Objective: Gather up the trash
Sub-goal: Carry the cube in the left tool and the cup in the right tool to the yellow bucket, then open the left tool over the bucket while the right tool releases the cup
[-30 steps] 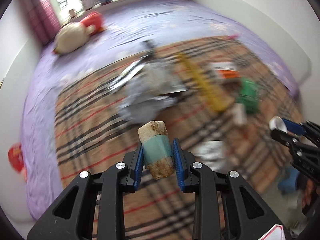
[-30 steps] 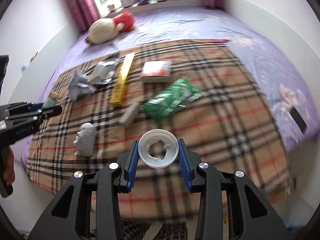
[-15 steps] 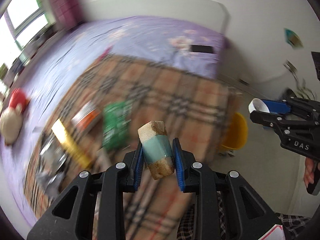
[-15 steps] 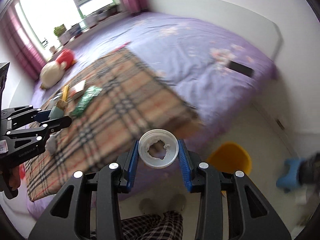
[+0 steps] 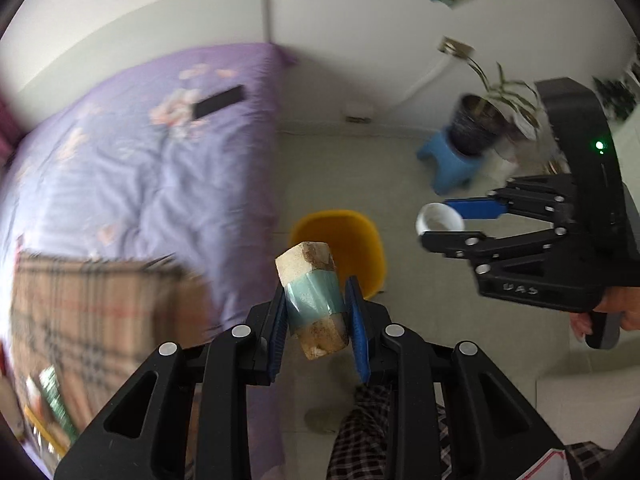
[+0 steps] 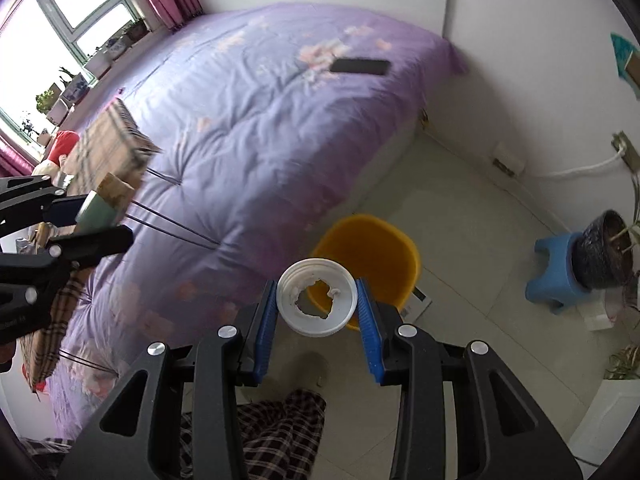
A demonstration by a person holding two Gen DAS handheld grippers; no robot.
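Note:
My left gripper (image 5: 316, 308) is shut on a beige paper wad with a teal band (image 5: 314, 304); it also shows in the right wrist view (image 6: 102, 204). My right gripper (image 6: 318, 302) is shut on a white plastic lid with a torn hole (image 6: 318, 300), also seen in the left wrist view (image 5: 440, 220). A yellow bin (image 6: 368, 252) stands on the tiled floor beside the bed, just beyond both grippers; it shows in the left wrist view (image 5: 352, 240) too.
A purple bed (image 6: 260, 140) with a black phone (image 6: 360, 67) and a plaid blanket (image 5: 88, 312) lies left. A blue stool (image 6: 556, 268) with a dark plant pot (image 6: 604, 248) stands right. A wall socket and cable are behind.
Both grippers have swung right, away from the plaid blanket with its litter, towards the floor and the yellow bin. Each keeps its grip on its piece of trash.

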